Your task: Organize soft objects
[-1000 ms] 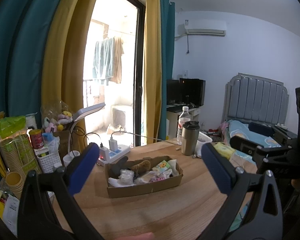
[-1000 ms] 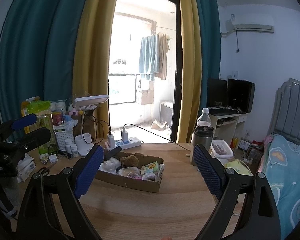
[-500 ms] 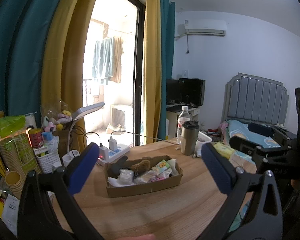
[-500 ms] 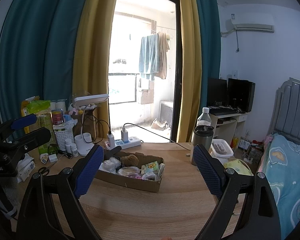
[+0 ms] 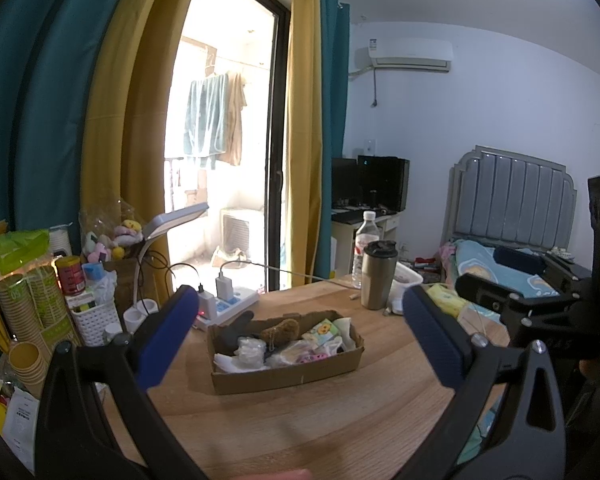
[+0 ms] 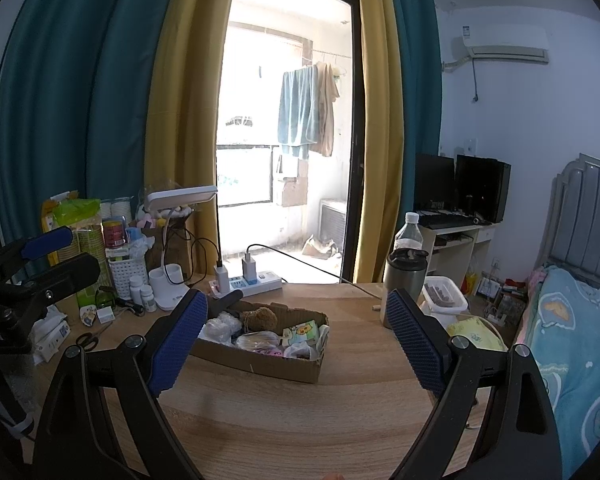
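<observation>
A shallow tray of corrugated cardboard (image 5: 284, 372) sits near the middle of a round, pale wood-grain table (image 5: 340, 420), its walls low and its front edge raw and creased. It is heaped with small soft things: a fuzzy brown plush (image 5: 281, 329) toward the back, a crinkled clear plastic bundle (image 5: 249, 350) at the left, a square yellow-and-green printed packet (image 5: 320, 329), a pink soft piece (image 5: 314, 357) at the front and white crumpled material (image 5: 342, 326) at the right end; a dark rounded handle-like shape leans over the back left corner. The left gripper (image 5: 296, 338) hangs above the near table edge with its ribbed blue pads spread wide, holding nothing, the tray framed between them. The right gripper (image 6: 296, 336) is likewise spread wide and empty, its blue pads showing a fine cross-hatched texture, the tray just past its left pad. Behind the tray lie a white power strip (image 6: 248, 283) with chargers plugged in and a slim white desk lamp (image 6: 182, 196); to the right stand a matte steel tumbler (image 5: 377, 274) with a black lid and a clear plastic water bottle (image 5: 366, 240). Yellow and teal curtains hang in long folds beside the bright balcony door.
</observation>
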A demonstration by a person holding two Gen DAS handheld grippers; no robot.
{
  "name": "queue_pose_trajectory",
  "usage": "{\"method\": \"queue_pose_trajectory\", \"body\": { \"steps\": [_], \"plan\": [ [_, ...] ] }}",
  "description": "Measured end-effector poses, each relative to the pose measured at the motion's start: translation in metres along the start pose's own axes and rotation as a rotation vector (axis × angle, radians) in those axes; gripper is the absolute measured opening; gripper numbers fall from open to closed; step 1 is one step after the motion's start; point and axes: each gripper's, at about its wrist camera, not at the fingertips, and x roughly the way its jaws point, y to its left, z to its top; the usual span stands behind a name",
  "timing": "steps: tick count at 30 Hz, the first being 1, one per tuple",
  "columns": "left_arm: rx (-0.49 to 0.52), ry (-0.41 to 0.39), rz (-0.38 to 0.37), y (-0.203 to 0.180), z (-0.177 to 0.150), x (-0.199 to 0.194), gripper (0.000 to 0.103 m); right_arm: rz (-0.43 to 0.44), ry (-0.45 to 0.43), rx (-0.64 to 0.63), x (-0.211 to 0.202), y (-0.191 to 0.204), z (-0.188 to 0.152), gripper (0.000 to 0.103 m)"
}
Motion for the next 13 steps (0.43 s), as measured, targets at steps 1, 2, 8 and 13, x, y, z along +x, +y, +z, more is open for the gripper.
{"method": "queue_pose_trajectory", "body": {
  "steps": [1, 2, 8, 13],
  "plan": [
    [-0.001, 0.000, -0.001, 0.000, 0.000, 0.000, 0.103, 0.000, 0.000, 0.000, 0.000, 0.000, -0.001, 0.093],
    [-0.001, 0.000, 0.000, 0.000, 0.000, 0.001, 0.103, 0.000, 0.000, 0.000, 0.001, -0.001, -0.001, 0.093],
    [-0.004, 0.007, -0.004, -0.002, -0.004, 0.000, 0.103, 0.002, 0.006, 0.002, 0.001, 0.001, -0.007, 0.093],
    [-0.017, 0.028, -0.010, -0.006, -0.009, 0.000, 0.103, 0.007, 0.016, 0.002, 0.006, 0.001, -0.012, 0.093]
  ]
}}
